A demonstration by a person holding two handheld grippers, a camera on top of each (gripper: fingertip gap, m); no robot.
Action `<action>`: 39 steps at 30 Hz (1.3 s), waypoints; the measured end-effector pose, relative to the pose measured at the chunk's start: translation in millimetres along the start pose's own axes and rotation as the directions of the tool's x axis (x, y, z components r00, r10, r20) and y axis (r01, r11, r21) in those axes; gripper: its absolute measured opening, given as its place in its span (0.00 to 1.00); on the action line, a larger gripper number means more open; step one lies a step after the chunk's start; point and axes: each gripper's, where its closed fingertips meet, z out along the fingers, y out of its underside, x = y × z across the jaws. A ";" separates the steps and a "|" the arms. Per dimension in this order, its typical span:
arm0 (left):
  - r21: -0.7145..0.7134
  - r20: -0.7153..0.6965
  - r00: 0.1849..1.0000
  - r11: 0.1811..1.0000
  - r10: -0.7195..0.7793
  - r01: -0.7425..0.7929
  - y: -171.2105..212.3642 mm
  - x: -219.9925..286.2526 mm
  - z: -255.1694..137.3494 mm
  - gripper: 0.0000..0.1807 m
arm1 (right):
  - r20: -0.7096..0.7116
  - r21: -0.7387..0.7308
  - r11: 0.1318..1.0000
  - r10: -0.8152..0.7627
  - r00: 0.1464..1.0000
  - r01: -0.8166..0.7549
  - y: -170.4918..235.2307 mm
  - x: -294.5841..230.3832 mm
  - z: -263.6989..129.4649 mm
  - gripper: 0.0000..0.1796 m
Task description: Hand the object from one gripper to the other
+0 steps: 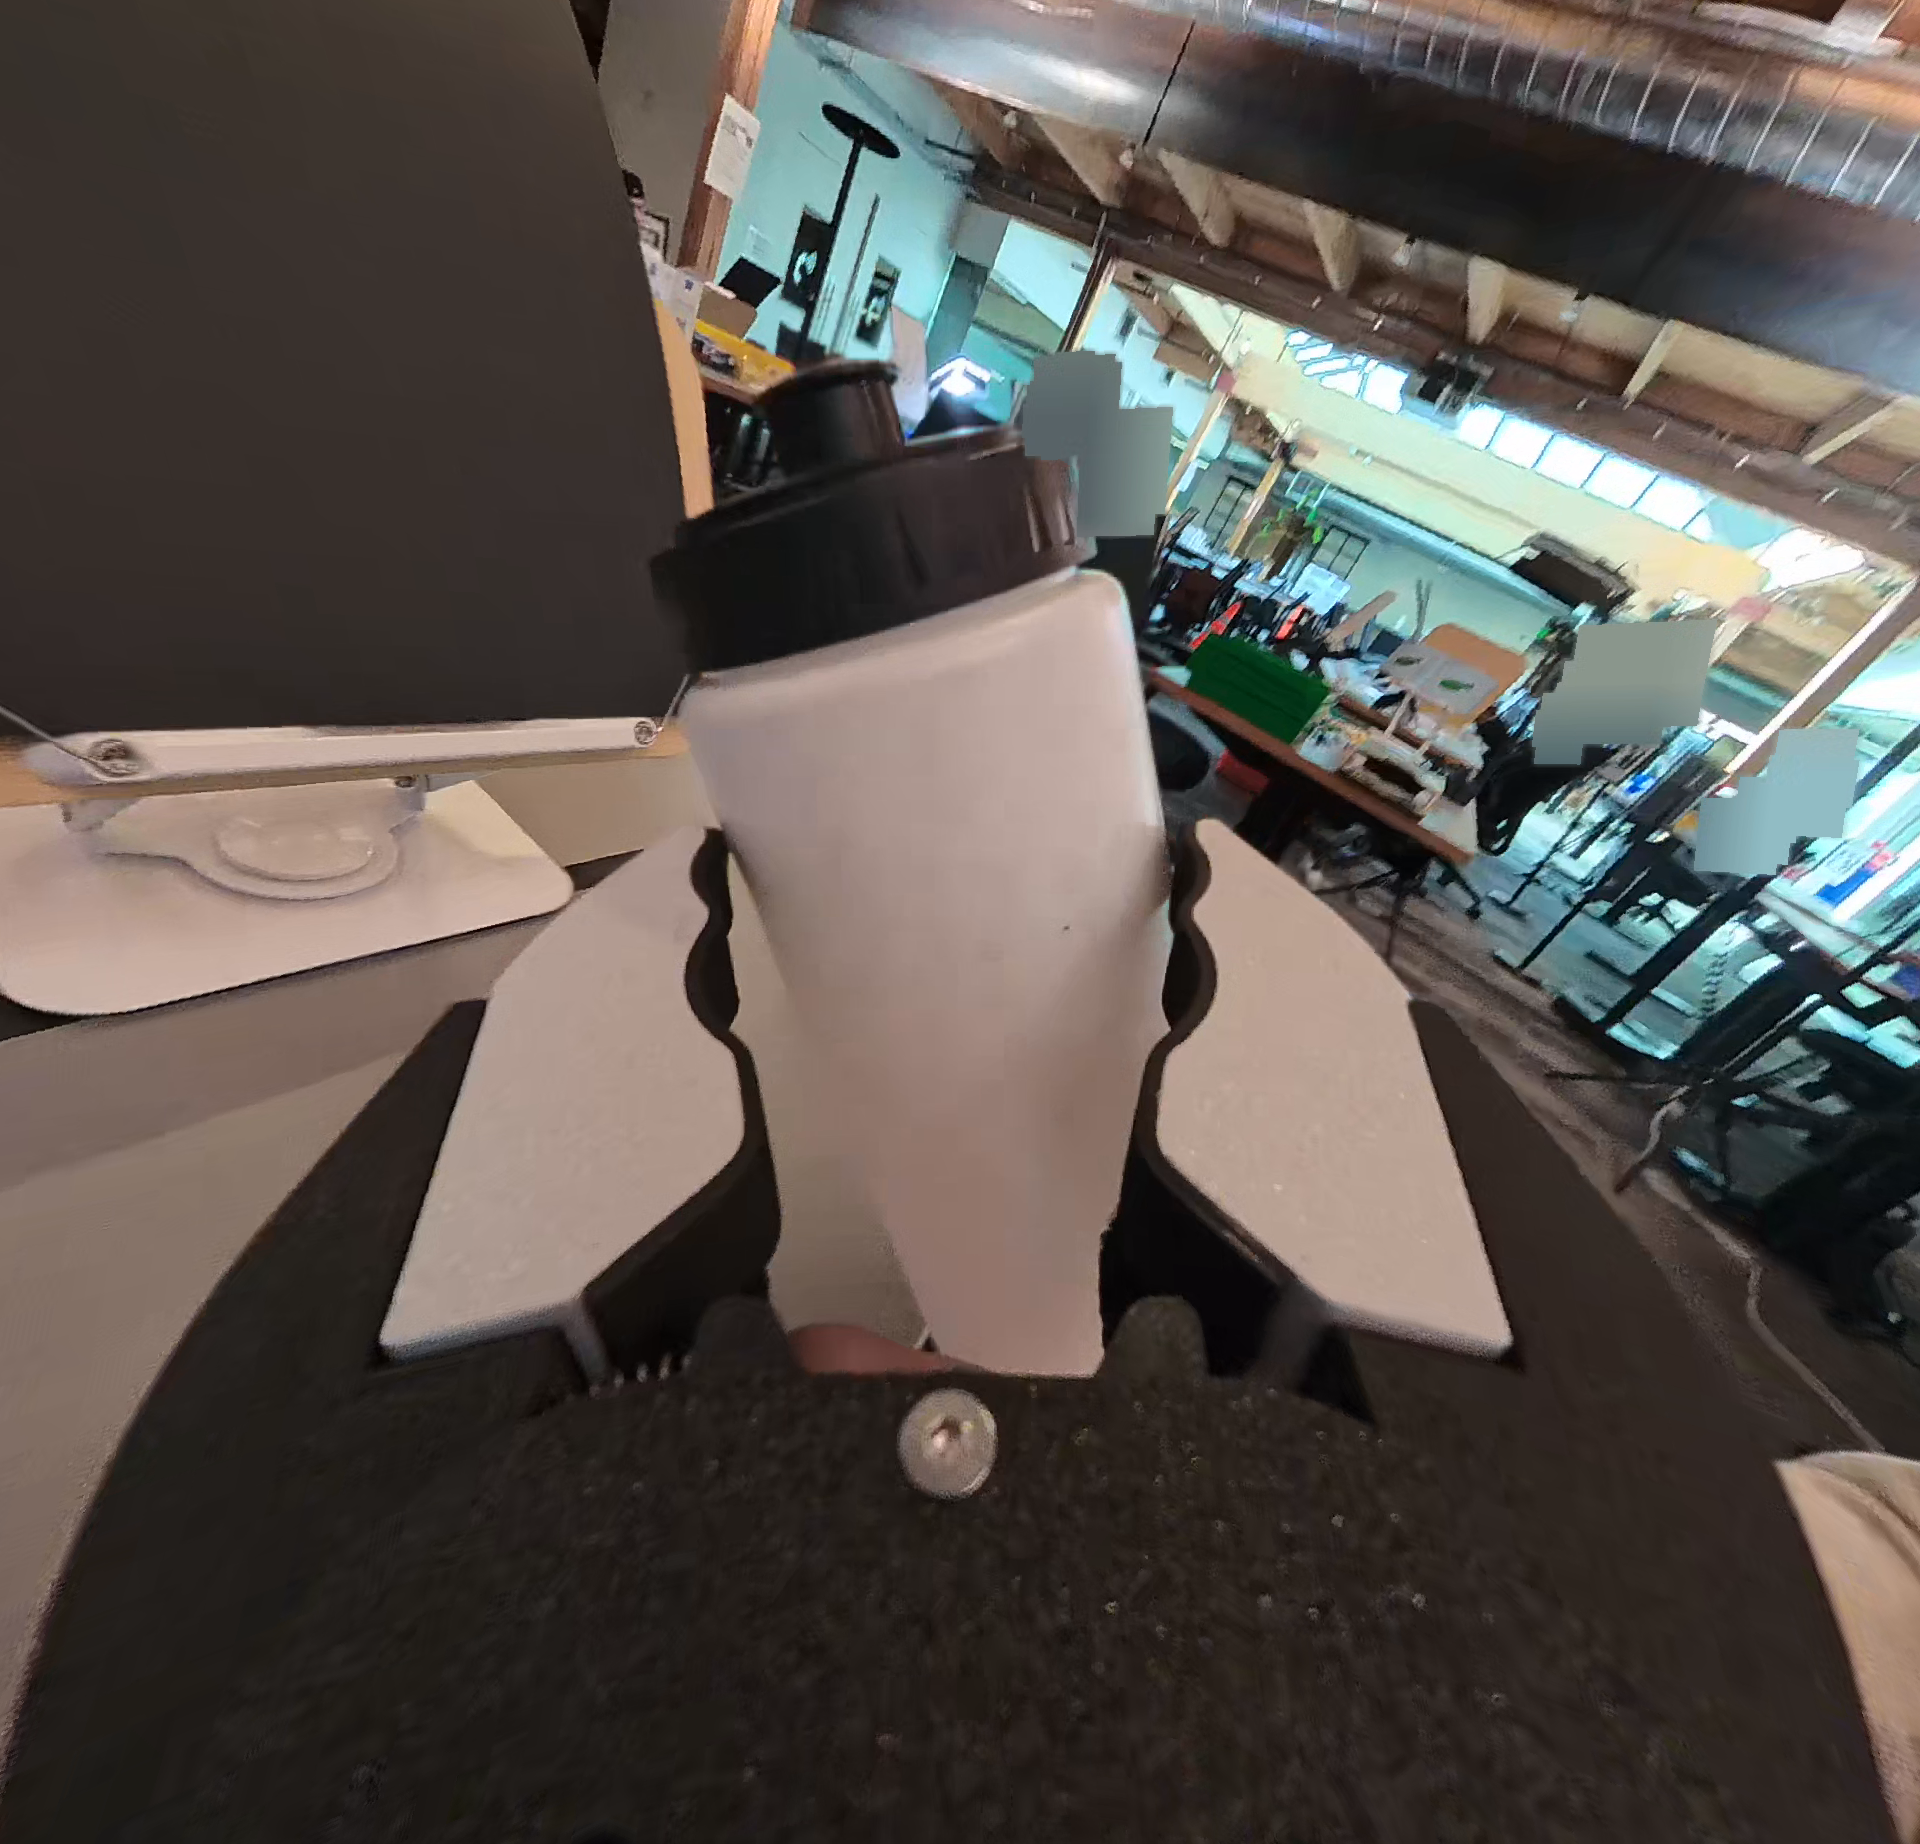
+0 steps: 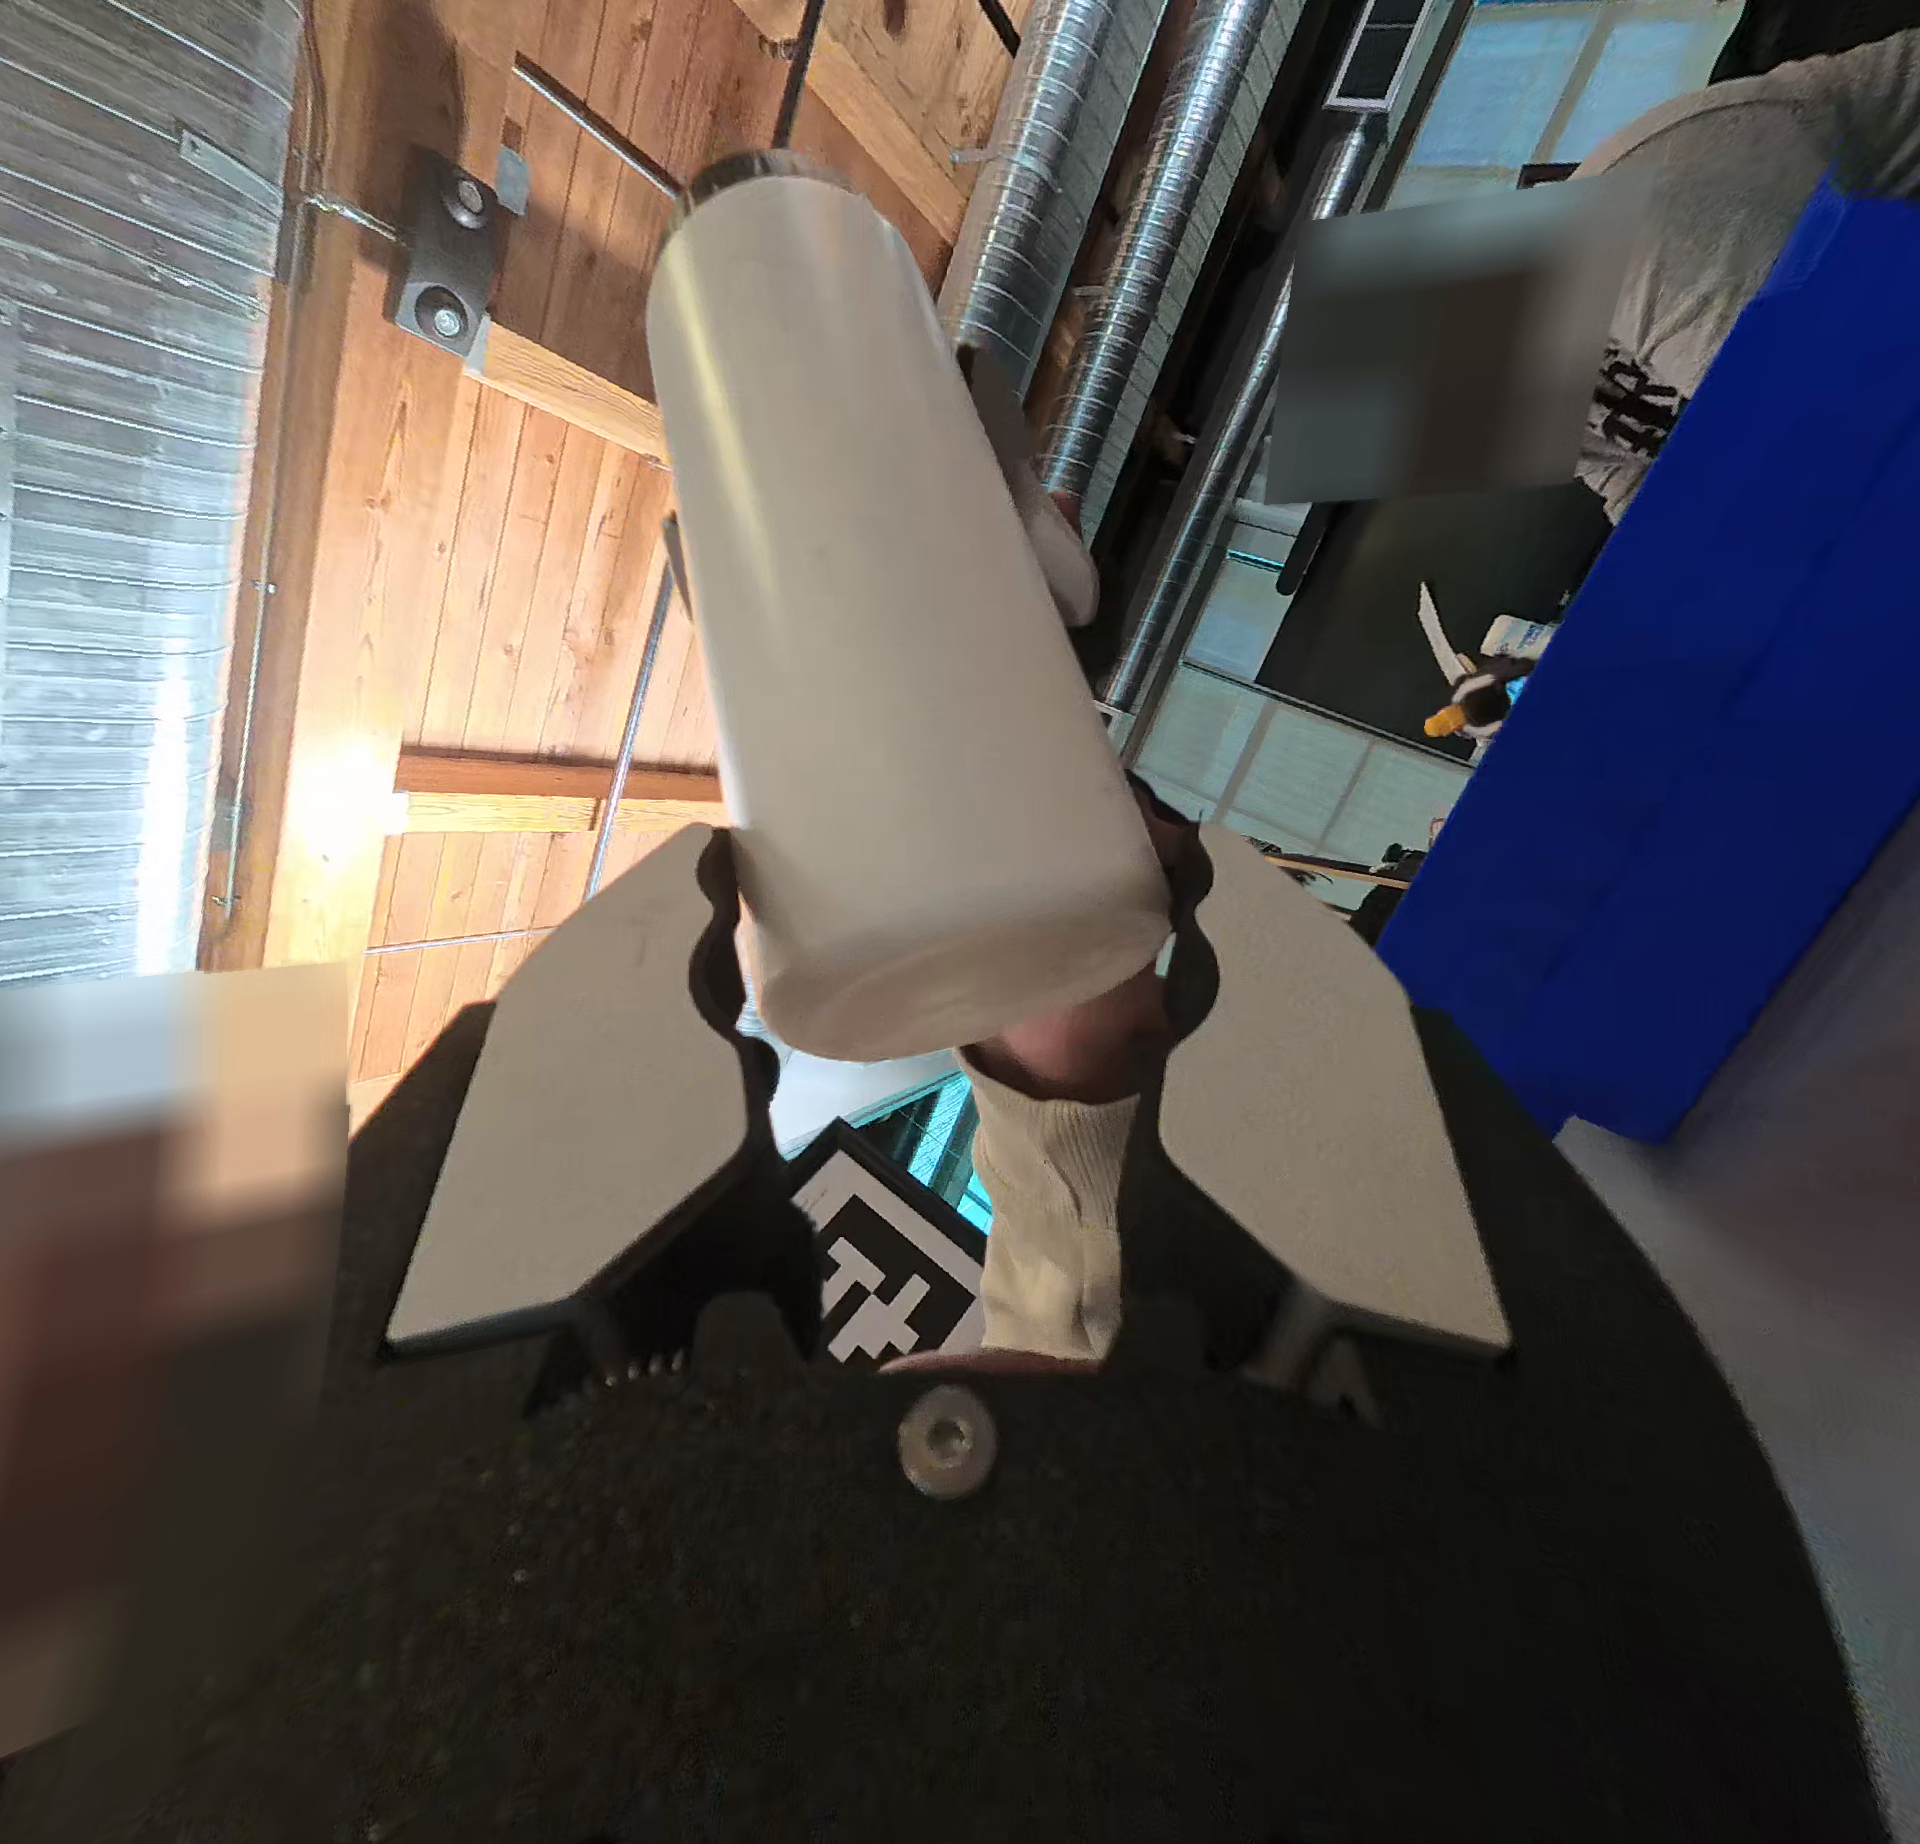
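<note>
Workshop benches and ceiling ducting fill the background from 12 to 3 o'clock in the left wrist view, with a white lamp base [image 1: 281,895] at 9 o'clock. At centre, the left gripper [image 1: 951,947] pinches a white bottle [image 1: 935,859] by its body, the black cap [image 1: 868,558] tilted toward 11 o'clock. In the right wrist view, wooden ceiling planks [image 2: 468,568] sit at 10 o'clock; the right gripper [image 2: 951,947] brackets the bottle's base [image 2: 935,973], whether it grips cannot be told. A blue bin [image 2: 1714,703] stands at 3 o'clock.
</note>
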 end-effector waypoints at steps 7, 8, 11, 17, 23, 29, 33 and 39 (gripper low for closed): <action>-0.169 0.066 0.989 0.978 0.134 -0.122 -2.4 -9.3 -17.2 0.52 | 0.028 0.007 1.000 -0.007 1.000 0.007 -14.2 -8.1 -8.9 0.44; -0.225 0.046 0.991 0.967 0.129 -0.116 -1.3 -10.2 -20.9 0.52 | 0.021 -0.004 1.000 -0.022 1.000 0.022 -15.2 -9.6 -9.1 0.44; -0.471 -0.074 0.997 0.880 0.033 -0.064 13.9 -11.9 -25.6 0.56 | -0.042 -0.119 0.986 -0.119 0.992 0.114 -10.9 -7.9 -7.9 0.43; -0.709 -0.232 0.951 0.704 -0.202 -0.023 131.3 14.4 3.8 0.53 | -0.252 -0.319 0.921 -0.309 0.917 0.223 -26.9 16.4 -29.6 0.38; -0.628 -0.226 0.965 0.777 -0.132 -0.041 150.9 11.6 28.0 0.44 | -0.308 -0.379 0.889 -0.382 0.871 0.256 -33.0 14.9 -54.2 0.37; -0.626 -0.274 0.959 0.771 -0.079 -0.115 136.1 9.5 1.2 0.50 | -0.327 -0.629 0.702 -0.629 0.706 0.334 -18.6 27.5 -67.0 0.37; -0.616 -0.261 0.964 0.778 -0.051 -0.125 123.0 0.6 -2.4 0.53 | -0.318 -0.650 0.685 -0.639 0.701 0.330 -12.8 25.5 -65.2 0.37; -0.624 -0.276 0.961 0.760 0.003 -0.182 104.9 3.9 7.9 0.54 | -0.300 -0.704 0.635 -0.670 0.679 0.316 0.3 33.5 -65.1 0.37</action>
